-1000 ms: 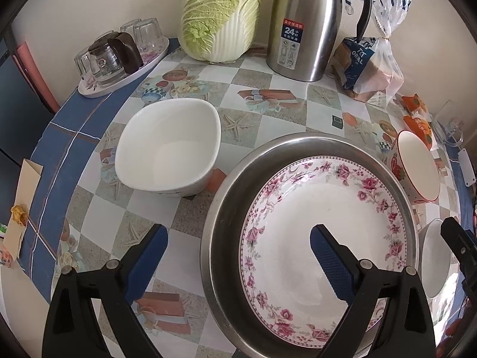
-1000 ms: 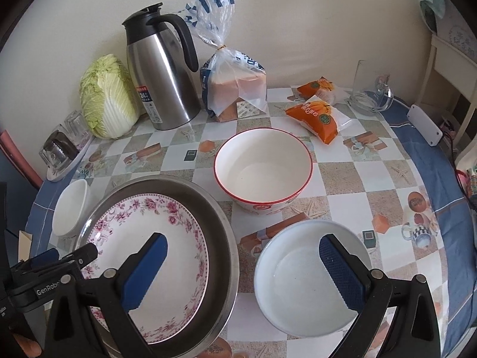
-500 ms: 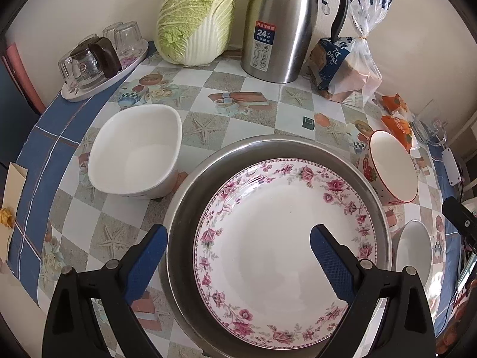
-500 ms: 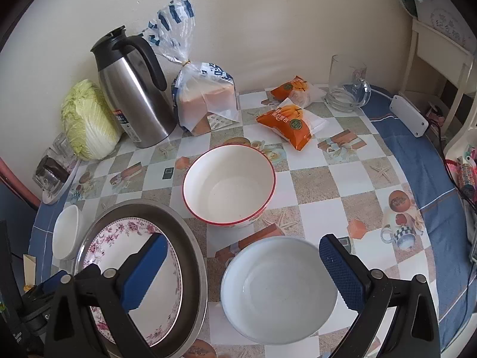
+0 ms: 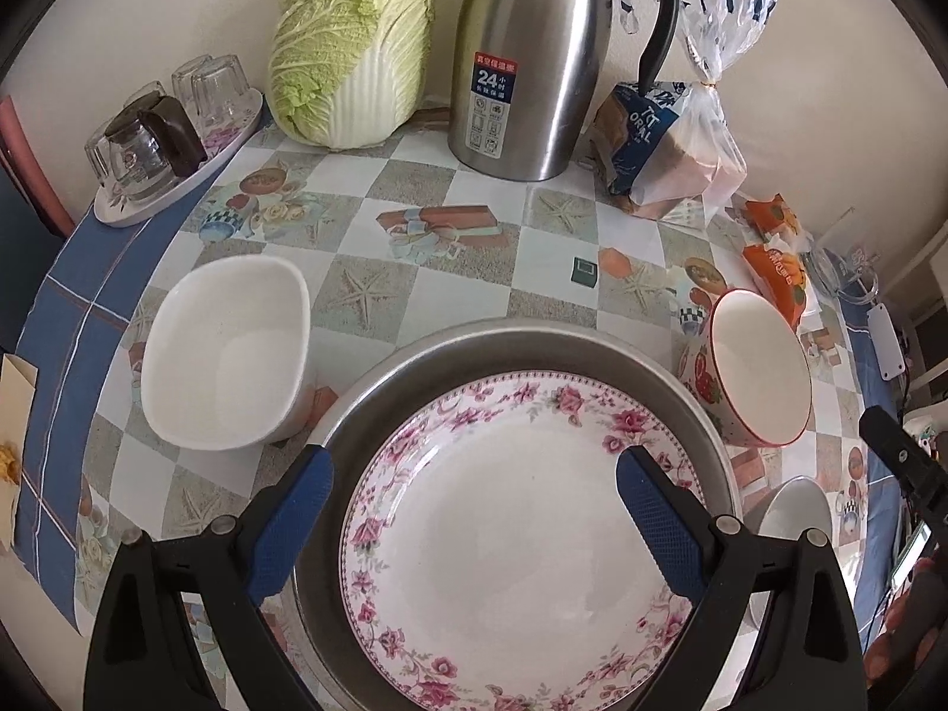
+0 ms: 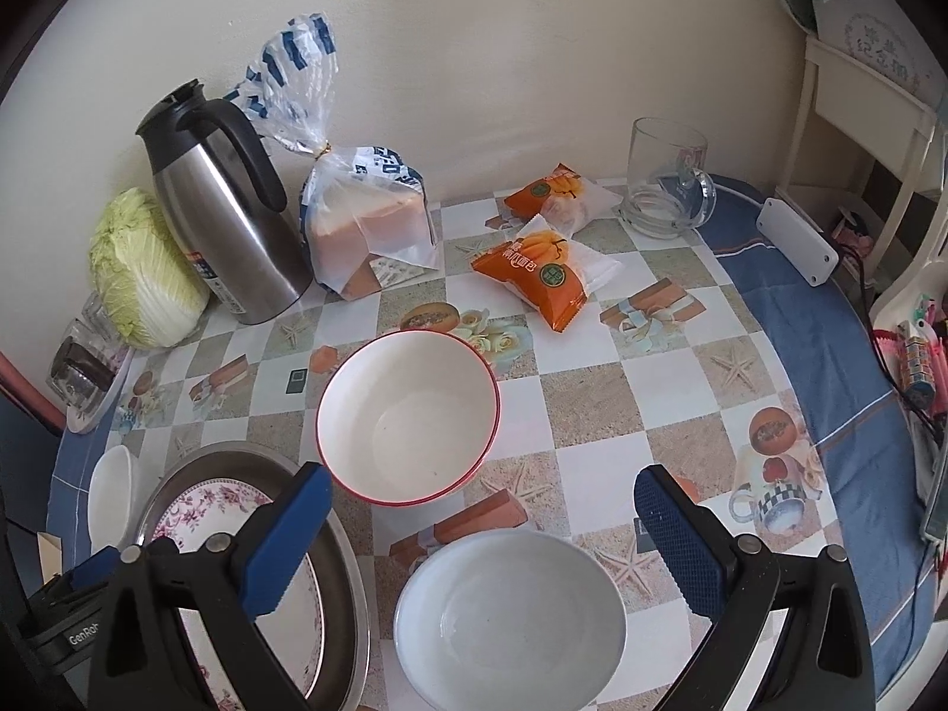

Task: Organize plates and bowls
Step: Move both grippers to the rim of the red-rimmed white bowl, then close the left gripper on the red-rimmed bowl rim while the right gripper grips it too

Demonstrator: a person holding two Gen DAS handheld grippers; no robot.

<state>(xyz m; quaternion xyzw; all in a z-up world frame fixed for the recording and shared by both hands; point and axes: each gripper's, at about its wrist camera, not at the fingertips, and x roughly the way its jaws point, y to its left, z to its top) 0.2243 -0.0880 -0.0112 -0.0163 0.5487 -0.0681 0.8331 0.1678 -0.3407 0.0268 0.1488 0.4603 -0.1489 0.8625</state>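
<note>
A rose-patterned plate (image 5: 509,539) lies inside a wide steel basin (image 5: 533,349); my left gripper (image 5: 474,515) hangs open above them, holding nothing. To their left stands a squarish white bowl (image 5: 228,355), to their right a red-rimmed bowl (image 5: 758,364). In the right wrist view my right gripper (image 6: 483,539) is open over the table, above a plain white bowl (image 6: 509,622) and just short of the red-rimmed bowl (image 6: 409,418). The steel basin (image 6: 338,569) with the plate (image 6: 207,509) and the squarish bowl (image 6: 109,497) show at the lower left.
Along the wall stand a cabbage (image 5: 352,47), a steel thermos jug (image 5: 533,53), a bagged loaf (image 5: 669,154) and a tray of upturned glasses (image 5: 166,148). Orange snack packets (image 6: 542,278), a glass mug (image 6: 666,189) and a white power strip (image 6: 797,240) lie at the right.
The left gripper has shifted right and drawn back, so the basin and plate now lie centred under it. The right gripper has swung right and lifted, showing more of the table's right side.
</note>
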